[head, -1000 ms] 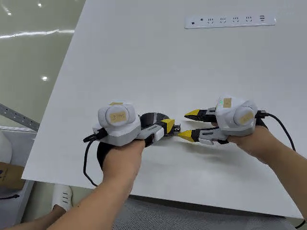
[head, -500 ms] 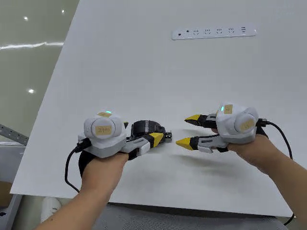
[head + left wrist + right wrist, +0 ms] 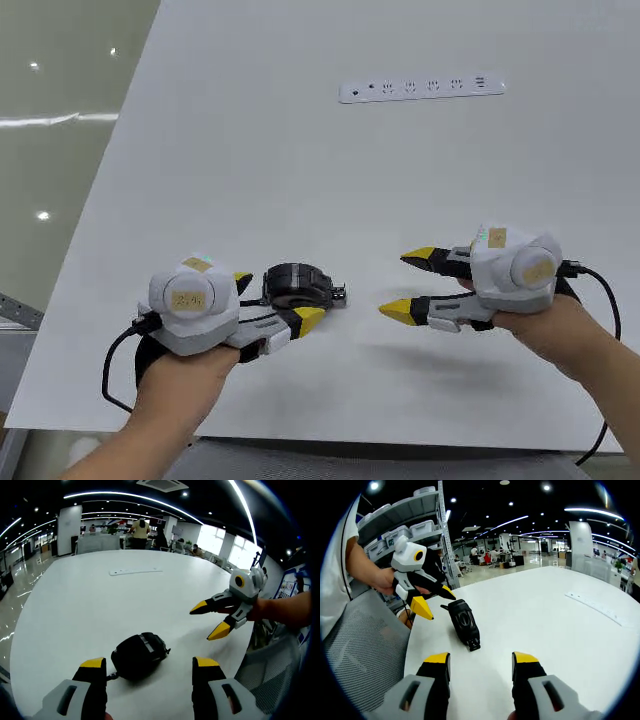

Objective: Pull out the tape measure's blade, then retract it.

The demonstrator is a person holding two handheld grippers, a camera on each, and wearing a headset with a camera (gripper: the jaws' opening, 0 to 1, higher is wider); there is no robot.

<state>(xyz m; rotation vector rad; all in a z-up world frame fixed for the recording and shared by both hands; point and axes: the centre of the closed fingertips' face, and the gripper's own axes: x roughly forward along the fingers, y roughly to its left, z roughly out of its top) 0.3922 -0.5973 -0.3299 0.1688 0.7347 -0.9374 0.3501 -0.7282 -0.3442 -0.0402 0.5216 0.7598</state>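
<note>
The tape measure point(image 3: 295, 285) is seen lying on the white worktop point(image 3: 300, 150), just ahead of the left hand-held gripper point(image 3: 275, 298) and between its spread jaws. In the left gripper view a gap is seen on each side of the case, so it is not clamped. A second ago this gripper was closed in tight around the case and the right hand-held gripper point(image 3: 407, 283) was held close to the blade end. Now the right one is drawn well apart, its jaws released and nothing carried between them. No length of blade is seen outside the case, so the tape is judged to be either wound back in or not yet pulled; which of the two cannot be told. The case is black and rounded, with a paler band across its face. A small hook end is pointed toward the right hand-held gripper, and a short strap is trailed beside the left one's jaw. A white power strip point(image 3: 420, 89) is seen far beyond both.
</note>
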